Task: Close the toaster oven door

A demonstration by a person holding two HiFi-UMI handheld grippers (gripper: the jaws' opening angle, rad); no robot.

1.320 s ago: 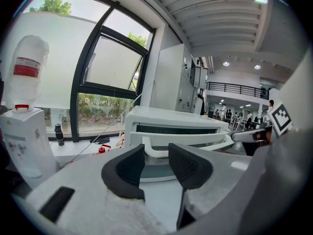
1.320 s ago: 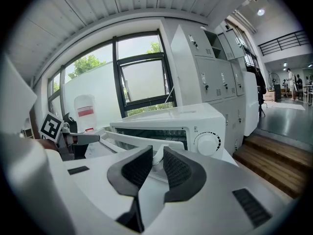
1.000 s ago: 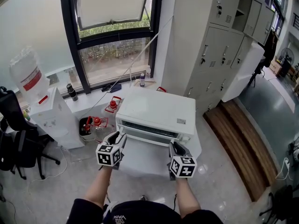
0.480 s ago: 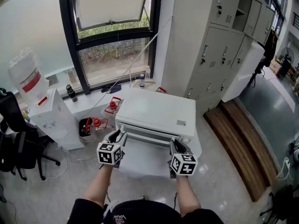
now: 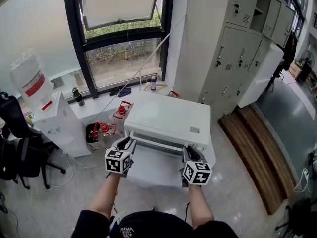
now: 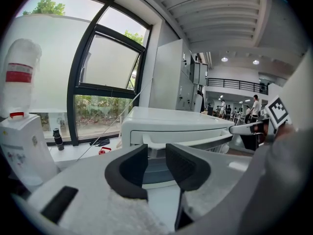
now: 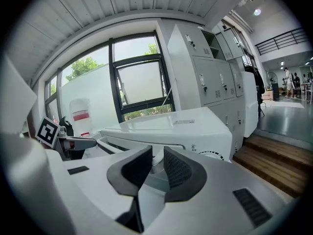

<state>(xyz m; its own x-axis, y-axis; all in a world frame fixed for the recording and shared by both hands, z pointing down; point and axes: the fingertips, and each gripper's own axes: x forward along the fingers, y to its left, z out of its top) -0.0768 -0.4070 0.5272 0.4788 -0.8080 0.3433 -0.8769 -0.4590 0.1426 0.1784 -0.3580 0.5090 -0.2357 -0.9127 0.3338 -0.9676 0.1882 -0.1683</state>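
Observation:
The white toaster oven (image 5: 168, 118) stands below the window, and its door (image 5: 153, 167) hangs open toward me, tilted down. My left gripper (image 5: 126, 145) is at the door's front left corner and my right gripper (image 5: 191, 153) at its front right corner. In the left gripper view the jaws (image 6: 156, 163) have just been closing. A gap remains between the pads, and the door handle (image 6: 195, 140) starts just beyond them. In the right gripper view the jaws (image 7: 157, 166) stand narrow, with the handle's white end post (image 7: 157, 154) between the pads.
A water dispenser (image 5: 57, 120) with a bottle (image 5: 29, 81) stands at the left, beside a black chair (image 5: 15, 133). Red-capped jugs (image 5: 120, 111) sit by the oven's left side. Grey lockers (image 5: 233, 48) and a wooden step (image 5: 252, 148) lie to the right.
Both grippers have kept their places at the door's front corners. The door has not visibly moved.

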